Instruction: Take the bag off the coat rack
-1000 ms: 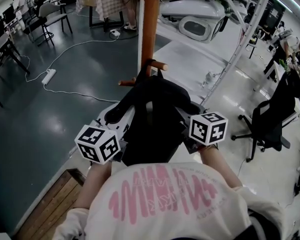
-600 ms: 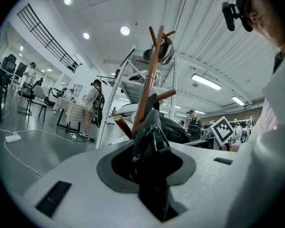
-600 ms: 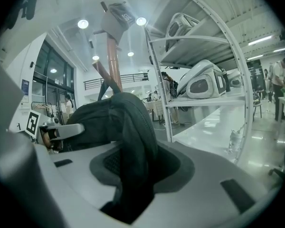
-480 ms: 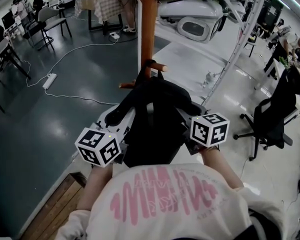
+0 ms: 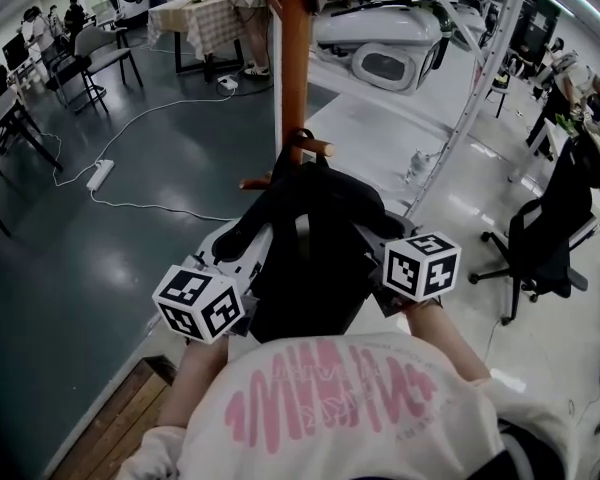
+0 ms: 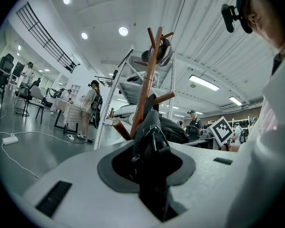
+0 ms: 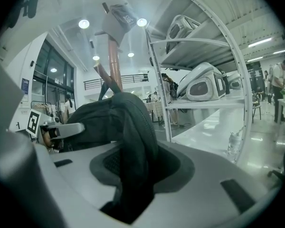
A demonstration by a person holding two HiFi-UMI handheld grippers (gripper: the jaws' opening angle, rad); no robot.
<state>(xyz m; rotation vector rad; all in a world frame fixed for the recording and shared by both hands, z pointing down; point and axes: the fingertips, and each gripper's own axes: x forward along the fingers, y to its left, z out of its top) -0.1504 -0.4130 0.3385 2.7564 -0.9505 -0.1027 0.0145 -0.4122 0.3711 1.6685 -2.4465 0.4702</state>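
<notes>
Left gripper (image 5: 238,266) and right gripper (image 5: 378,251), each topped by a cube with black-and-white square markers, flanked the black fabric bag (image 5: 315,233) in the head view. We saw the bag hanging against the brown wooden coat rack (image 5: 296,58), just under its short peg (image 5: 318,149). A white tubular metal shelf frame (image 5: 480,88) stood close on the right of the rack, and a black office chair (image 5: 545,233) beyond it. On the grey floor to the left lay a white power strip (image 5: 100,174) with its cable. A table with a checked cloth (image 5: 202,10) stood further off. Pink lettering on the person's white shirt (image 5: 325,408) was not readable.

From the left gripper view, we found the left gripper (image 6: 151,175) clenched on a thin black strap with a metal buckle (image 6: 154,139) that ran up to the bag. The rack's pole and angled pegs rose right behind it.

From the right gripper view, we found the right gripper (image 7: 130,184) clamped on a broad padded black strap (image 7: 135,132) of the bag. A pale cap (image 7: 119,19) sat atop the rack; its print was too small to read. The shelf frame arched close on the right.
</notes>
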